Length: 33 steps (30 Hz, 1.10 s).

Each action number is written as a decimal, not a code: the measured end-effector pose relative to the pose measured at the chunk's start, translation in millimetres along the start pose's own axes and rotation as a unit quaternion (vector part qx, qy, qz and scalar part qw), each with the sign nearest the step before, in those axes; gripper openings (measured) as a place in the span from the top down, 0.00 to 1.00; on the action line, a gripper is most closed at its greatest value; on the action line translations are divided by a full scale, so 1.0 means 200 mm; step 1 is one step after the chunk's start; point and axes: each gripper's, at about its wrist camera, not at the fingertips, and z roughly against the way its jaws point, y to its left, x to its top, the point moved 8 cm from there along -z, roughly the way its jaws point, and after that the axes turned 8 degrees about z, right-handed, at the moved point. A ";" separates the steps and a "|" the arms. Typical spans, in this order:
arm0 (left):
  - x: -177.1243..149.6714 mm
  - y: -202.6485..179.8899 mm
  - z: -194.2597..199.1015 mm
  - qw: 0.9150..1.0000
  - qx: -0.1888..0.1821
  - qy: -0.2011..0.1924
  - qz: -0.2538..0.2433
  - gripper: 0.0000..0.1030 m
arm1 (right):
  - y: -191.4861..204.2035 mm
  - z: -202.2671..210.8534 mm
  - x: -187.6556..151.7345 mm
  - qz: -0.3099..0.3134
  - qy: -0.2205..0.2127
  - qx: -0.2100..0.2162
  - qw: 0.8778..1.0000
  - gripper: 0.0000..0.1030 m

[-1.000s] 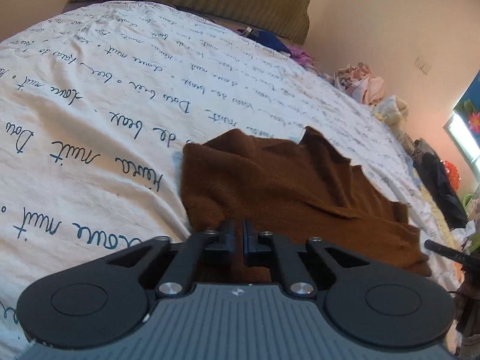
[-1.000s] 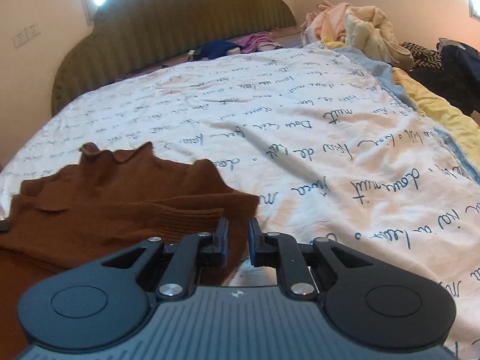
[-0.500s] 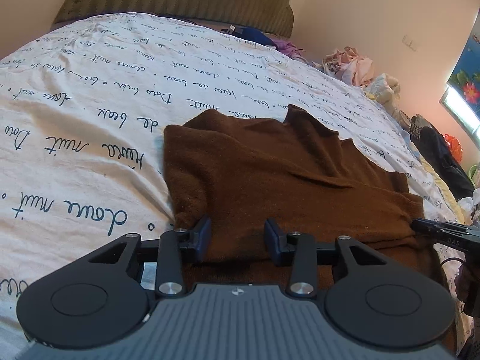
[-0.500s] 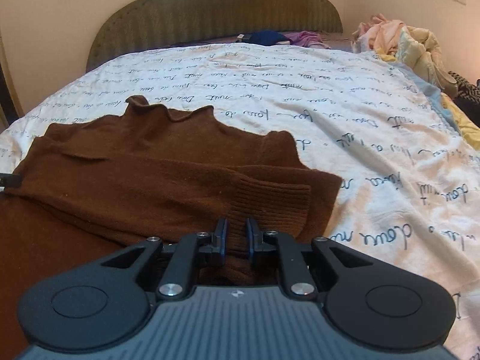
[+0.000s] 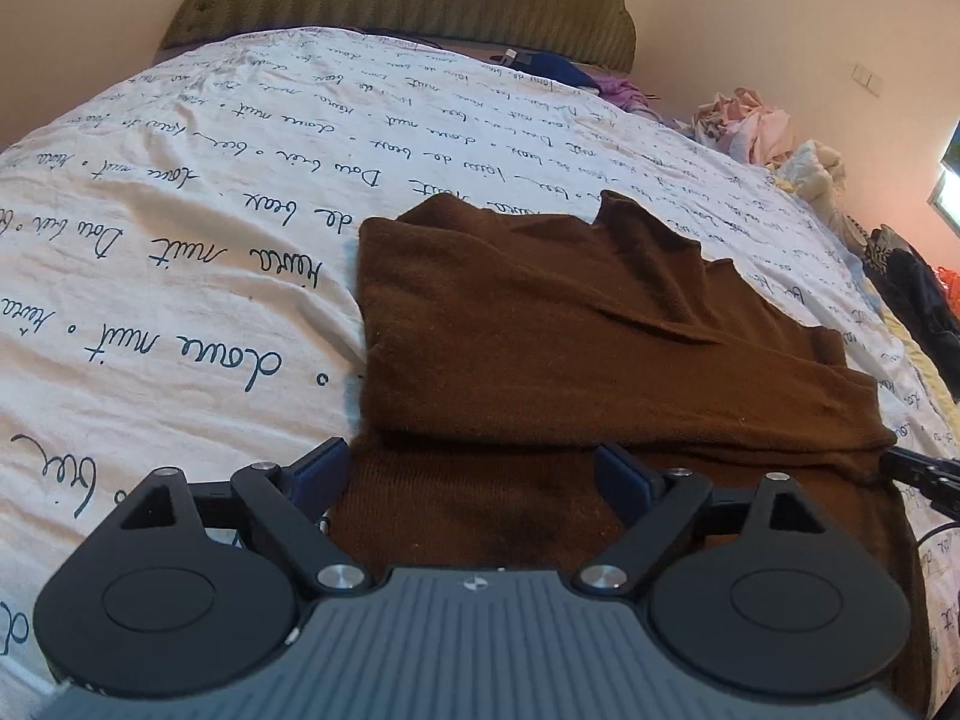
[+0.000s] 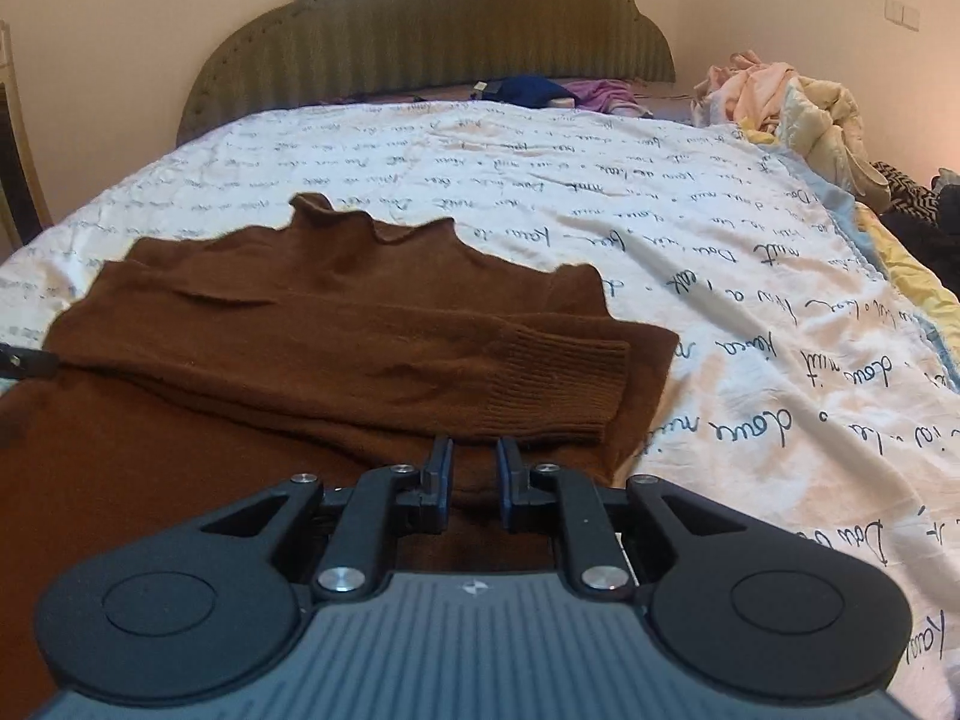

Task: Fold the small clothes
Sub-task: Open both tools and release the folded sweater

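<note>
- Right up close, the left gripper (image 5: 465,471) hangs over the near, lower part of the brown knitted sweater (image 5: 600,348); its jaws are opening, wool is under the gap between them, and neither pad presses on it.
- My read: that side has just been let go so the cloth can lie flat where it is.
- Next to it, the right gripper (image 6: 474,468) has its jaws drawn narrow, with a thin gap between the pads just short of the ribbed brown cuff (image 6: 558,384); whether any wool is pinched there I cannot tell, as the tips sit low against the body of the garment.
- Now the sweater itself: it lies flat on the white quilt printed with dark handwriting (image 6: 690,222), collar pointing towards the headboard, one sleeve folded across the chest so the cuff ends near the right edge.
- That sleeve across the front looks like the first fold done, with the bottom half probably next to come up.
- Further off, no basket or box shows anywhere; the loose heap of pale pink and cream clothes (image 6: 780,96) simply sits on the bed's far right side.
- At the back, the olive ribbed headboard (image 6: 432,30) closes the scene.
</note>
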 end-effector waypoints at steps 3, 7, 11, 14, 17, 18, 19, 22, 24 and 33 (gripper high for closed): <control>-0.02 -0.03 0.01 1.000 0.007 0.001 0.002 0.14 | 0.14 0.04 0.05 -0.002 -0.005 0.028 1.000 0.80; -0.05 -0.05 0.02 1.000 0.013 0.000 0.001 0.12 | 0.35 0.00 0.07 0.004 -0.003 0.059 0.998 0.24; -0.07 -0.08 0.04 1.000 0.009 -0.001 0.000 0.12 | 0.49 -0.08 0.02 0.013 0.017 0.074 0.997 0.24; -0.08 -0.11 0.06 1.000 0.007 -0.001 -0.006 0.12 | 0.51 -0.14 -0.06 0.018 0.036 0.060 0.997 0.24; -0.10 -0.14 0.07 1.000 0.005 0.000 -0.011 0.11 | 0.49 -0.13 -0.10 0.023 0.029 0.050 0.998 0.24; -0.11 -0.14 0.07 1.000 0.007 0.001 -0.012 0.11 | 0.48 -0.12 -0.10 0.019 0.029 0.049 0.998 0.24; -0.12 -0.14 0.07 1.000 0.006 0.003 -0.011 0.11 | 0.47 -0.11 -0.11 0.014 0.028 0.049 0.998 0.24; -0.16 -0.16 0.06 1.000 0.006 0.012 -0.013 0.09 | 0.43 -0.08 -0.14 0.014 0.028 0.032 0.999 0.23; -0.20 -0.16 0.07 1.000 0.004 0.020 -0.017 0.08 | 0.41 -0.04 -0.18 0.003 0.027 0.031 0.999 0.22; -0.52 -0.13 0.27 0.995 0.029 0.006 -0.092 0.01 | 0.36 0.20 -0.41 -0.001 0.012 0.013 1.000 0.21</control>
